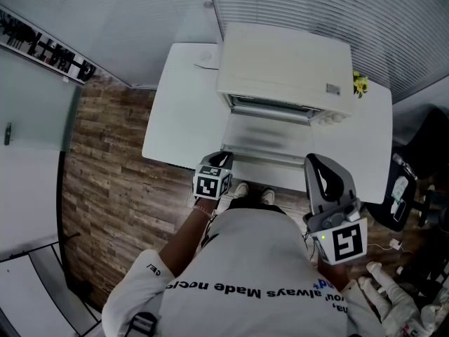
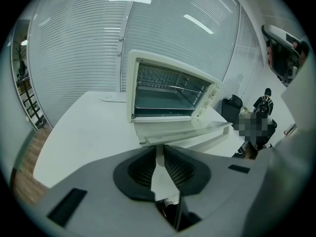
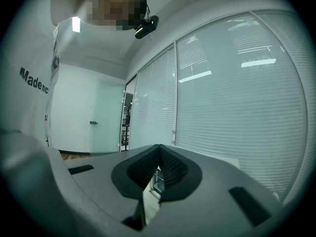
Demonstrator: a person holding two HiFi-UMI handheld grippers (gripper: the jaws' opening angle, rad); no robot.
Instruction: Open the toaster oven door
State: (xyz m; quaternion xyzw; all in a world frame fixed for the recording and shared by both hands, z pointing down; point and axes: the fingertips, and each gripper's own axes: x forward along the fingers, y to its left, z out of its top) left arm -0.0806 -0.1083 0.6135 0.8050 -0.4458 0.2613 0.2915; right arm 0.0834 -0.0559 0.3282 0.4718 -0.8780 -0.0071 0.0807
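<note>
White toaster oven door (image 1: 263, 144) down, left hand-held gripper (image 2: 158, 151) released, right hand-held gripper (image 3: 159, 147) clenched, "Made" shirt (image 1: 245, 251)

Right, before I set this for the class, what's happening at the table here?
A person stands at a white table with a gripper in each hand, facing a toaster oven. Its door is already open, lowered flat toward them. The left gripper sits at the door's near left corner, jaws slightly apart, gripping nothing. The right gripper is shut and empty, held back beside the person's body, away from the oven.
</note>
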